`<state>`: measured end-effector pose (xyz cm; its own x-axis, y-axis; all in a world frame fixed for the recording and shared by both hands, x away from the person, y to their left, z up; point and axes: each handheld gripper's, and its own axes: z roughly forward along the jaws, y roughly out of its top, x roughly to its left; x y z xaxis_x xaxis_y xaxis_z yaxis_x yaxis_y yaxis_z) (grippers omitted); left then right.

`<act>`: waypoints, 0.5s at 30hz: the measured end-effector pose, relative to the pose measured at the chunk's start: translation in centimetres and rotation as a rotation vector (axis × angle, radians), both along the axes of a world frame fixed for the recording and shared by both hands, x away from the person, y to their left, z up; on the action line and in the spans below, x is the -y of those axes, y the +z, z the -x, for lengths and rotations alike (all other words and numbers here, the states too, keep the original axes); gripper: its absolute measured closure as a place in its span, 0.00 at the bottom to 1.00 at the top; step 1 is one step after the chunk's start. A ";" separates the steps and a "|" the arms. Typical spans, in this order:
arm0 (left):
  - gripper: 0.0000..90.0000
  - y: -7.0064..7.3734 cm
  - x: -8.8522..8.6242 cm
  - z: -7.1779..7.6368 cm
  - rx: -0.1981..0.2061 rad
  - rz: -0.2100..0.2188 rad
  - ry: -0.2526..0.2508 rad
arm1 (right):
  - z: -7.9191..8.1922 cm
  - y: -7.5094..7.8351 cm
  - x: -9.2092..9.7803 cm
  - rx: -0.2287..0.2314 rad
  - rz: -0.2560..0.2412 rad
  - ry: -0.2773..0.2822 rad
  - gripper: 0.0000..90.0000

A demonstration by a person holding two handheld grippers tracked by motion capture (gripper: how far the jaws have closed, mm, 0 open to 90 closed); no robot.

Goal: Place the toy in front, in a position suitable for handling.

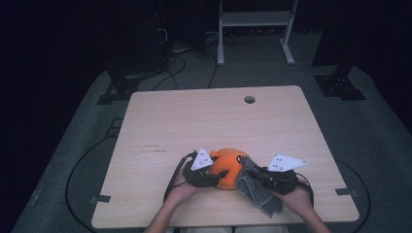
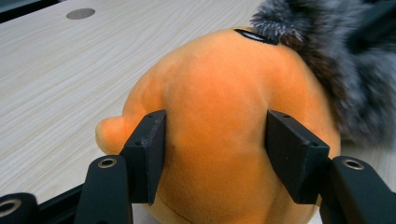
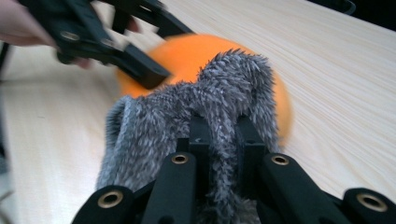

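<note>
A: Where is the orange plush toy point(image 1: 228, 167) sitting?

B: On the wooden desk point(image 1: 204, 121), near the front edge, between the person's two hands. In the high view the left tongs point(image 1: 210, 171) are at its left side and the right tongs point(image 1: 252, 174) at its right.

A: Do the left tongs have it?

B: Yes. In the left gripper view the orange plush toy point(image 2: 219, 126) bulges up between the two black jaws, and each pad presses into a flank of it, so the left tongs point(image 2: 215, 154) are clenched on the toy. A small orange nub sticks out at the toy's left, just past the left jaw.

A: And the right ones?

B: The right tongs point(image 3: 219, 140) are grasping a grey fuzzy cloth point(image 3: 187, 116). A ridge of the pile is pinched between the narrow jaws, which stand close together. The cloth drapes over the near side of the plush toy point(image 3: 191, 51), touching it.

A: How does the cloth lie from above?

B: The grey fuzzy cloth point(image 1: 260, 191) runs from the toy's right side down toward the desk's front edge, under the right hand point(image 1: 296, 194).
</note>
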<state>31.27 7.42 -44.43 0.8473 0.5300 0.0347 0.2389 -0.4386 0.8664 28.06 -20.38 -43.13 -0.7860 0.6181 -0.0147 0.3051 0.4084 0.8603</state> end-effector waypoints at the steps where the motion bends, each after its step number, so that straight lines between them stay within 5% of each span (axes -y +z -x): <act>1: 0.45 0.0 0.0 0.0 0.001 -0.002 -0.001 | -0.2 -0.2 0.4 -0.010 0.005 -0.021 0.89; 7: 0.44 0.0 0.0 0.0 -0.001 -0.006 0.000 | -0.3 -0.4 1.2 -0.021 0.011 -0.042 0.89; 15: 0.44 0.0 0.0 0.0 -0.004 -0.002 0.001 | 0.8 0.3 -0.5 0.020 -0.001 0.037 0.89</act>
<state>31.31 7.46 -44.47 0.8468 0.5309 0.0320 0.2431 -0.4399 0.8645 27.24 -19.86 -42.80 -0.8077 0.5888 -0.0302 0.2722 0.4179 0.8668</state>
